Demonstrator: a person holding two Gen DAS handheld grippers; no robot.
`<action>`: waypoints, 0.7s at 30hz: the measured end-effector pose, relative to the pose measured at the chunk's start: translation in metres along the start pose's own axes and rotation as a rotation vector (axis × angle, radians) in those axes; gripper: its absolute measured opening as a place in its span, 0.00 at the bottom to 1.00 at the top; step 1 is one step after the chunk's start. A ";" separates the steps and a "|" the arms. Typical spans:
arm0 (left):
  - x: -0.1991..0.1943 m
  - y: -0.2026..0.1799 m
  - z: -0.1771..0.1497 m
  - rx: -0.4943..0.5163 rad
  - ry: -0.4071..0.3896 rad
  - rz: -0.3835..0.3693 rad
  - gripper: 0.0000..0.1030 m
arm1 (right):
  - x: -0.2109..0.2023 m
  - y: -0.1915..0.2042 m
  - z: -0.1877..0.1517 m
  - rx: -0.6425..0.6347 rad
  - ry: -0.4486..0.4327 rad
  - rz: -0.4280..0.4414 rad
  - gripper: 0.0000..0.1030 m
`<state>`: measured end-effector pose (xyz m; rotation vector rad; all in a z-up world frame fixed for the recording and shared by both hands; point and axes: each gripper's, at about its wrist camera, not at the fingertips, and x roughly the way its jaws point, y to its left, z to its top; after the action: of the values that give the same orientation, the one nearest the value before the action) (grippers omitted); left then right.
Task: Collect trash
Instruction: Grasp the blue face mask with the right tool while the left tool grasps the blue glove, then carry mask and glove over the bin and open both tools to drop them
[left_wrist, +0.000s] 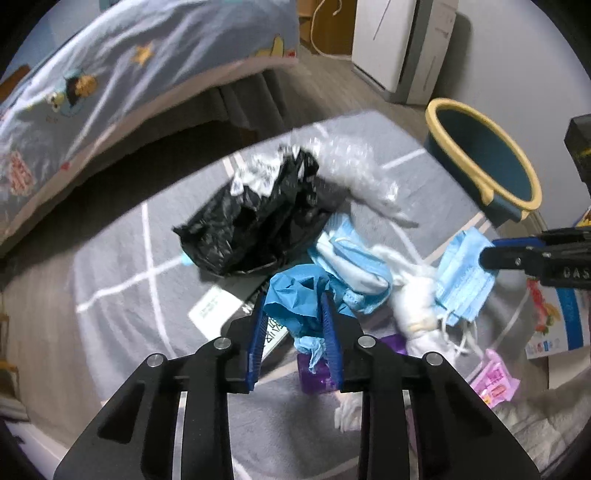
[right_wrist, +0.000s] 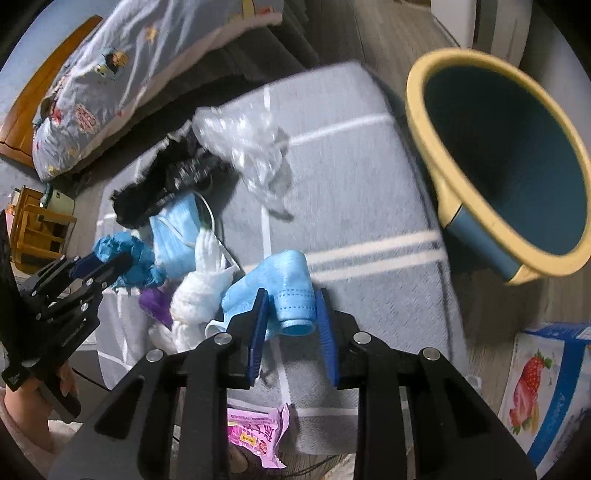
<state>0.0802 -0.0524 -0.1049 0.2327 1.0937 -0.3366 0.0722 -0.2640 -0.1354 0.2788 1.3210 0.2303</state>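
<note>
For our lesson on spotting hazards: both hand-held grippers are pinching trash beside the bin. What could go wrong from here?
1. The light-blue pleated face mask in the right hand-held gripper trails a white ear loop that might snag the white knitted glove.
2. The crumpled blue plastic glove in the left hand-held gripper looks thinly pinched and could slip before reaching the yellow-rimmed blue bin.

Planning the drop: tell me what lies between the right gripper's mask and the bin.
In the right wrist view, only bare grey striped mat lies between the blue mask and the yellow-rimmed bin.
</note>
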 end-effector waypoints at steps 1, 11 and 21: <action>-0.006 0.000 0.000 -0.001 -0.013 0.004 0.29 | -0.005 0.000 0.001 -0.007 -0.016 -0.004 0.25; -0.054 -0.006 0.006 -0.012 -0.116 0.005 0.29 | -0.042 -0.007 0.009 0.000 -0.127 0.004 0.25; -0.074 -0.011 0.010 -0.013 -0.185 0.003 0.29 | -0.073 -0.007 0.021 -0.007 -0.244 0.006 0.25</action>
<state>0.0538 -0.0548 -0.0345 0.1874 0.9132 -0.3413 0.0753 -0.2960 -0.0658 0.2952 1.0784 0.1994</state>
